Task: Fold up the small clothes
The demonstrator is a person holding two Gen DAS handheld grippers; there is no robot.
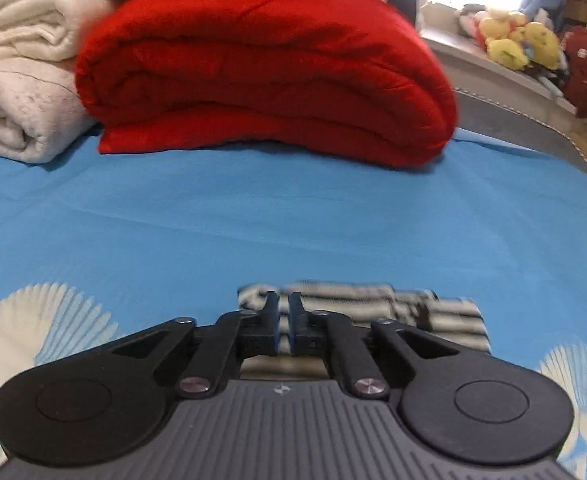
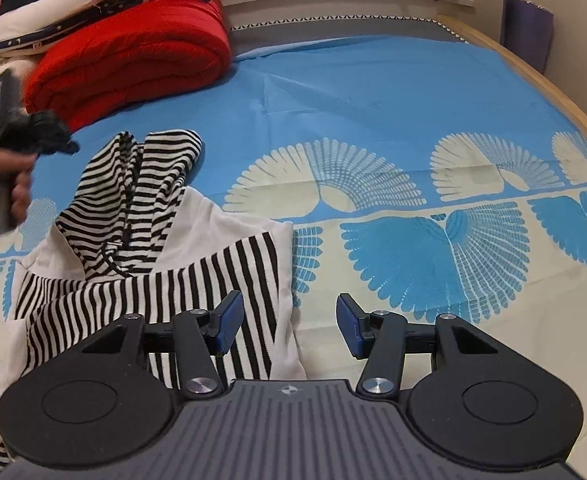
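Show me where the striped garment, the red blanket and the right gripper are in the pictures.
striped garment (image 2: 229,280): right wrist view, on its broad-striped front panel.
red blanket (image 1: 261,72): left wrist view, on the middle of its folded side.
right gripper (image 2: 291,326): right wrist view, midway between its open fingertips.

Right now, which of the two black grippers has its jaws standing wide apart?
The right gripper: its blue-padded jaws stand wide apart above the striped black-and-white garment. The left gripper is nearly shut.

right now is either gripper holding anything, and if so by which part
Nothing is held. The right gripper is open over the edge of the striped garment. The left gripper is nearly shut, with no cloth visible between its fingers.
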